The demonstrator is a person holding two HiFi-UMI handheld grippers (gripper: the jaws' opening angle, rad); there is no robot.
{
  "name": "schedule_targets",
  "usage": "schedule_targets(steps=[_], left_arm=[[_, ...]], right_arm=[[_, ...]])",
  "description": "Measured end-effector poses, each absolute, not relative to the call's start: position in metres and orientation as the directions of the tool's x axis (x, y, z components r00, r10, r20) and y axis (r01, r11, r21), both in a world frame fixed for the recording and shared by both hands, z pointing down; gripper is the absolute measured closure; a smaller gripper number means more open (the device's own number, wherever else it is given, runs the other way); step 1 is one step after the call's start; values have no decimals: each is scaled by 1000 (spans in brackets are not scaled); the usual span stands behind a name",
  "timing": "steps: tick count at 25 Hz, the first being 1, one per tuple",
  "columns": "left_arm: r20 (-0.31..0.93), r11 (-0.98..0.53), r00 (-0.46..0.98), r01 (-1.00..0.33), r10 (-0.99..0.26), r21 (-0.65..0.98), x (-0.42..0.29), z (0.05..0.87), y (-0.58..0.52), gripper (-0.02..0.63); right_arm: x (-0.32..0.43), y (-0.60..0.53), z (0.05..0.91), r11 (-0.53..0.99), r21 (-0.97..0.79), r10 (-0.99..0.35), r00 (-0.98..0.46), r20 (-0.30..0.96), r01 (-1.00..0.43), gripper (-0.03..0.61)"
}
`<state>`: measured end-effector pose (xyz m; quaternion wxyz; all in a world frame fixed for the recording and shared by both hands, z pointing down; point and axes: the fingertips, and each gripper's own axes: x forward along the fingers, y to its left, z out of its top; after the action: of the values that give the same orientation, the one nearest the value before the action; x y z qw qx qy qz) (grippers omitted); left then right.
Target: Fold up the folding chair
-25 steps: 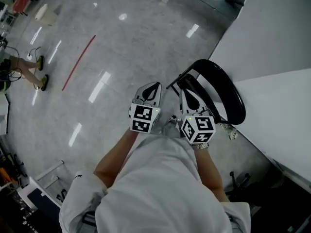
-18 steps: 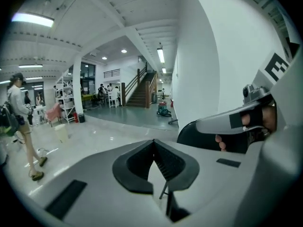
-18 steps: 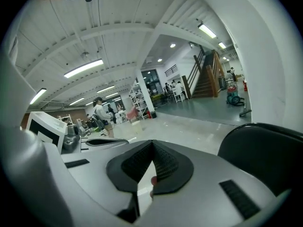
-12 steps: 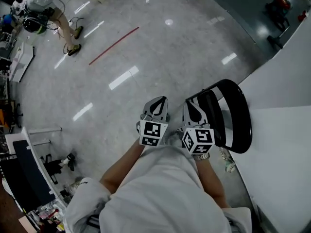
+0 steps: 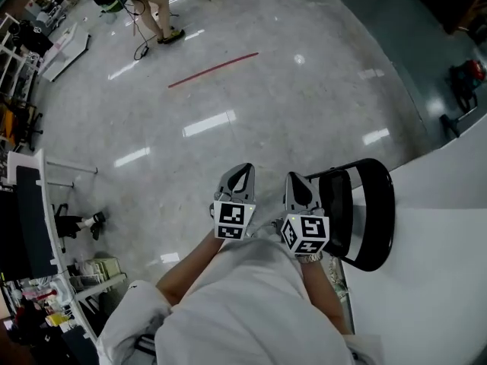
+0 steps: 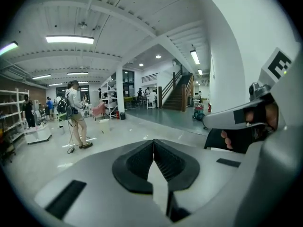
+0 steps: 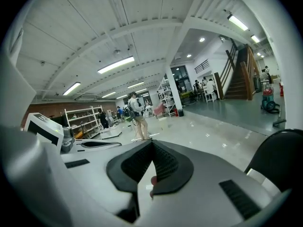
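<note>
At the lower middle of the head view, your left gripper (image 5: 241, 172) has its jaws pressed together on nothing. Its own view shows the ridged pads (image 6: 140, 161) meeting over open floor. Just to its right, your right gripper (image 5: 297, 182) is pinched shut the same way and also empty. A small pink shape below its pads in its own view may be your finger, though I cannot be sure.

Right of that gripper, just beside it, is the black folding chair (image 5: 367, 211), which stands close against the white wall (image 5: 456, 226). From this steep angle I cannot tell how far it is already folded.

The main risk, as I judge it, is going in with both claws closed. You would only nudge the frame, and on this glossy floor (image 5: 251, 112) the chair could skate away or tip. The wall leaves little room on the chair's far side, so a seat that swings could knock against it, or trap a claw between seat and back.

At the left edge a white-framed rack (image 5: 30, 226) stands with clutter below it, well apart from you. In the upper left a person (image 5: 152, 2) stands with cables trailing, and a red line (image 5: 213, 69) marks the floor nearby. None of these blocks your reach; only the wall crowds the chair.
</note>
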<state>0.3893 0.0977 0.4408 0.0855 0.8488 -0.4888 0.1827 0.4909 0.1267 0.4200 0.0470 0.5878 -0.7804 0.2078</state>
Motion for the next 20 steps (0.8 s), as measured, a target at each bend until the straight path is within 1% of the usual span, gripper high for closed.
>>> schedule_targets(steps=[3, 5, 8, 11, 20], left_arm=[[378, -487, 438, -872, -815, -40, 364, 438, 96, 603], [379, -475, 435, -880, -817, -13, 345, 438, 97, 603], [377, -463, 437, -886, -817, 23, 324, 445, 101, 603], [386, -449, 421, -893, -821, 19, 298, 457, 106, 603], [414, -406, 383, -913, -826, 35, 189, 474, 113, 603]], right_arm=[[464, 124, 420, 238, -260, -890, -317, 328, -936, 575], [444, 122, 421, 255, -248, -874, -333, 353, -934, 575], [424, 122, 430, 284, -226, -855, -353, 380, -932, 575], [406, 123, 444, 288, -224, -845, -357, 399, -931, 575], [307, 133, 449, 317, -192, -827, -370, 424, -929, 575]])
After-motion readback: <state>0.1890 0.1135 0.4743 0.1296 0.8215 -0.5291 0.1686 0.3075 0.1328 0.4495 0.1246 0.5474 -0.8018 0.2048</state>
